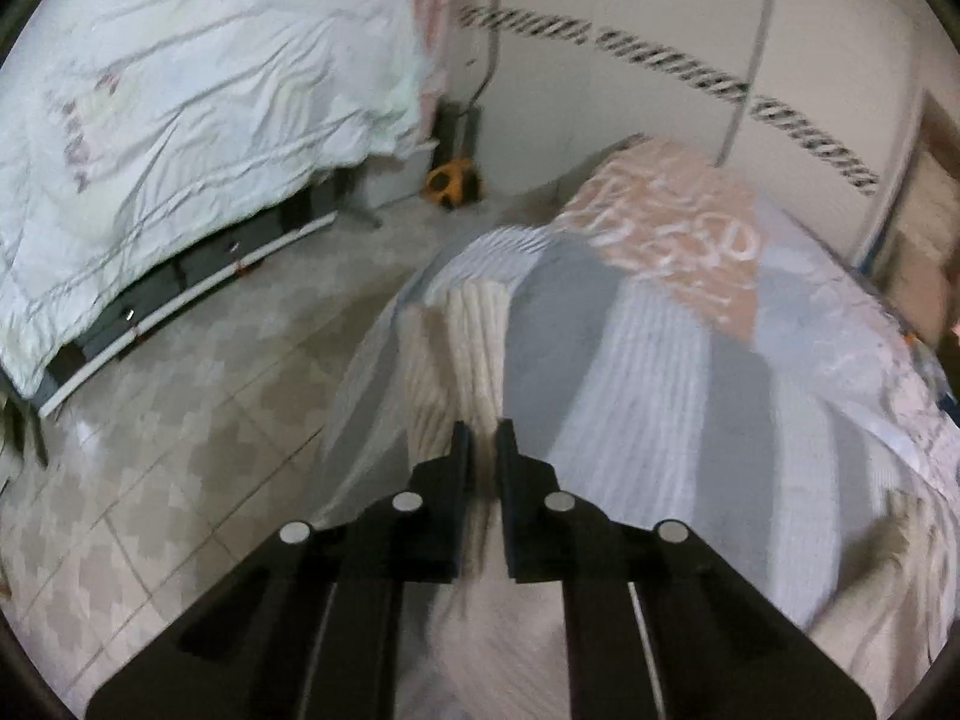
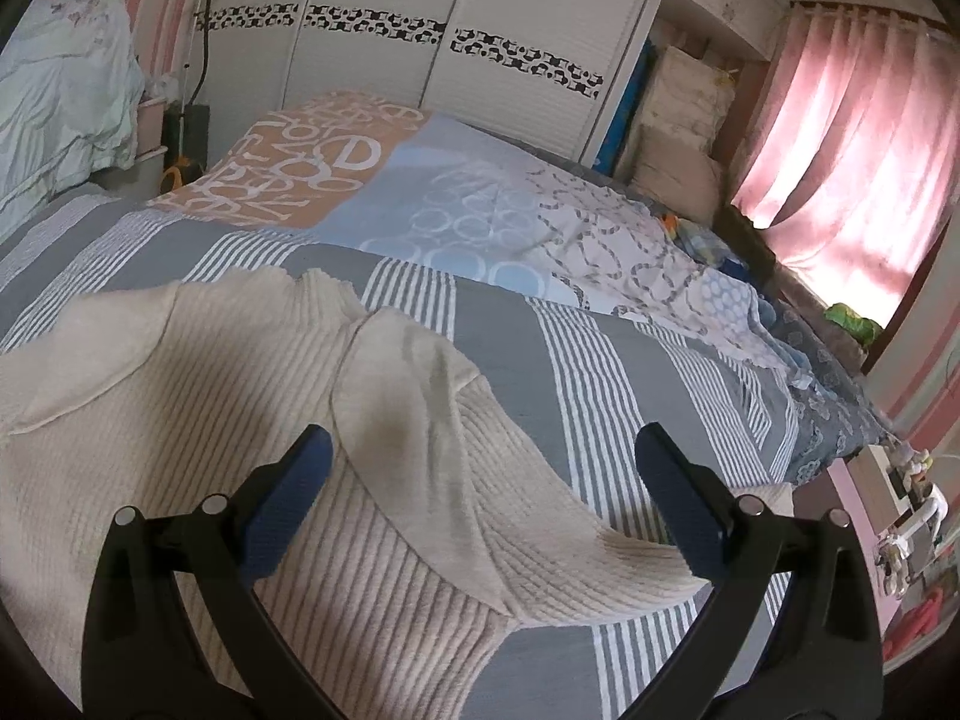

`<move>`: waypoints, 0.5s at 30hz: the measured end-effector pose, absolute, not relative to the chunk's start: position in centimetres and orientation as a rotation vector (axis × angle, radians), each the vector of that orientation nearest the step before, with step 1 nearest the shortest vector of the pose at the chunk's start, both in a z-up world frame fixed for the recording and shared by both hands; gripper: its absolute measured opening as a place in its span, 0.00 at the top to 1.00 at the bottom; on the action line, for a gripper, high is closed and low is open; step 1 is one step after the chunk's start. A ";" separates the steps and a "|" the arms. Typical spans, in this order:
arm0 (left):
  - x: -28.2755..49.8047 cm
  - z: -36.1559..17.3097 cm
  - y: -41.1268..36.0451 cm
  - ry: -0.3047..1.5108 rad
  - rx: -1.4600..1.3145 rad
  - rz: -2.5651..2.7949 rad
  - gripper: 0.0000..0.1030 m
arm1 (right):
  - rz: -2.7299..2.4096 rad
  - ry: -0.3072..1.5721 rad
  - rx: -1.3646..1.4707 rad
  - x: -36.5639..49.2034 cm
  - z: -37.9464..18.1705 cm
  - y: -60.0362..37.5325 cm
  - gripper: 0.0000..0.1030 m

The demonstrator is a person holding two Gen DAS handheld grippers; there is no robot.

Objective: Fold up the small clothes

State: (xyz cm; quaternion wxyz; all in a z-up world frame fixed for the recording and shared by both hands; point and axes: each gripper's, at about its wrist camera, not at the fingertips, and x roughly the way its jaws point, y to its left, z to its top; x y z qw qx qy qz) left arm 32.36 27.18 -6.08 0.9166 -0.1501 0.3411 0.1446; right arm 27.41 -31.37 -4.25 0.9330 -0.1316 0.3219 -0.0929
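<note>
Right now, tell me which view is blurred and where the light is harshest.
Left wrist view: motion-smeared all over, the cream ribbed knit sweater pinched in the left gripper looks soft. Right wrist view: sharp, but the pink curtain blows out with backlight; fisheye bends the white wardrobe.

Your right gripper (image 2: 480,480) hangs with its jaws spread wide over a cream ribbed sweater (image 2: 240,420) spread on the striped bedspread (image 2: 540,360). One sleeve (image 2: 540,540) crosses between the blue-padded fingers (image 2: 288,498) toward lower right. A white wardrobe (image 2: 480,0) fills the top; pink curtains (image 2: 840,120) glow at upper right.
</note>
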 end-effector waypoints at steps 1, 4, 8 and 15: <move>32.1 -5.2 26.2 0.693 -0.309 0.265 0.91 | -0.191 0.657 -0.265 27.4 -4.2 -31.7 0.03; 31.1 -2.3 21.1 0.657 -0.274 0.151 0.91 | -0.192 0.654 -0.235 27.4 -4.2 -33.0 0.03; 29.9 -0.2 12.3 0.635 -0.186 -0.020 0.91 | -0.208 0.669 -0.178 27.4 -4.4 -35.5 0.03; 30.2 -1.9 -3.4 0.709 -0.100 -0.305 0.91 | -0.274 0.685 -0.207 26.6 -4.7 -38.4 0.03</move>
